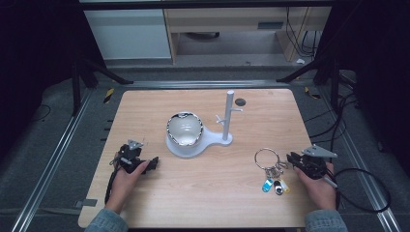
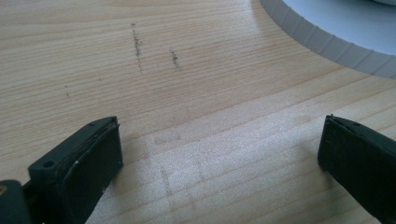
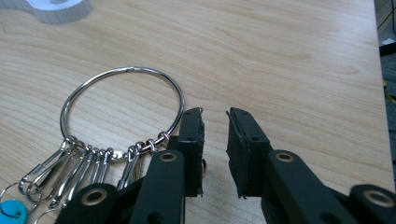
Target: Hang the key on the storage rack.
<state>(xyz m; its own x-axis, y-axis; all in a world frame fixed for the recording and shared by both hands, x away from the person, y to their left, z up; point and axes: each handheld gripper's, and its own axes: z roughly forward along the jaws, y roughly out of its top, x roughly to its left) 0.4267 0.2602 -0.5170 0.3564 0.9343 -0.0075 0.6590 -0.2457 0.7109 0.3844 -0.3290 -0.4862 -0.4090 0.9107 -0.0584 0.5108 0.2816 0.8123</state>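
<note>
Here, the left gripper point(image 1: 153, 162) rested on the table point(image 1: 208, 193), left of the white stand point(image 1: 200, 140), jaws wide apart and empty. Right of the stand lay the key ring point(image 3: 122, 112). The right gripper point(image 3: 215, 154), jaws narrowly apart, sat beside its wire; it probably needed to straddle that wire squarely. The tags were cut off.

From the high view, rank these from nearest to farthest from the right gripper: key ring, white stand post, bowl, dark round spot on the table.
From the right gripper:
1. Key ring, just to its left.
2. White stand post, farther left and toward the far edge.
3. Bowl and dark round spot, near the far edge: too close to call.
</note>
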